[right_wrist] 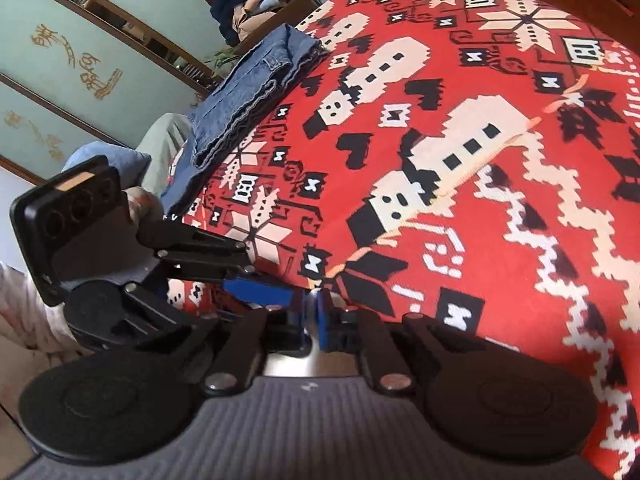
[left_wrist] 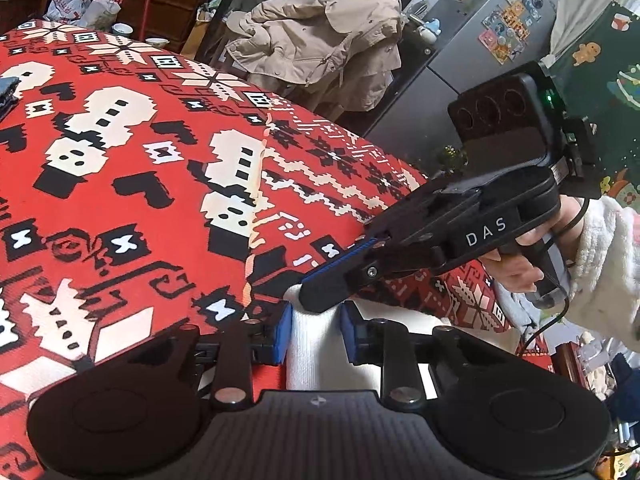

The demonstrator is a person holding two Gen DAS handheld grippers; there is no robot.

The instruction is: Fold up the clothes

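Note:
A white garment (left_wrist: 310, 352) hangs at the near table edge. My left gripper (left_wrist: 314, 334) has its blue pads on either side of a bunched fold of it and grips it. My right gripper (left_wrist: 340, 280) comes in from the right and is shut on the same white fabric just above. In the right wrist view my right gripper (right_wrist: 314, 320) shows its pads almost together, with only a sliver of pale cloth between them; my left gripper (right_wrist: 256, 290) sits right beside it on the left.
A red patterned tablecloth (left_wrist: 120, 160) covers the table. Folded blue jeans (right_wrist: 256, 88) lie at its far left edge. A beige coat (left_wrist: 320, 40) hangs over a chair behind, and a grey fridge (left_wrist: 480, 40) stands beyond.

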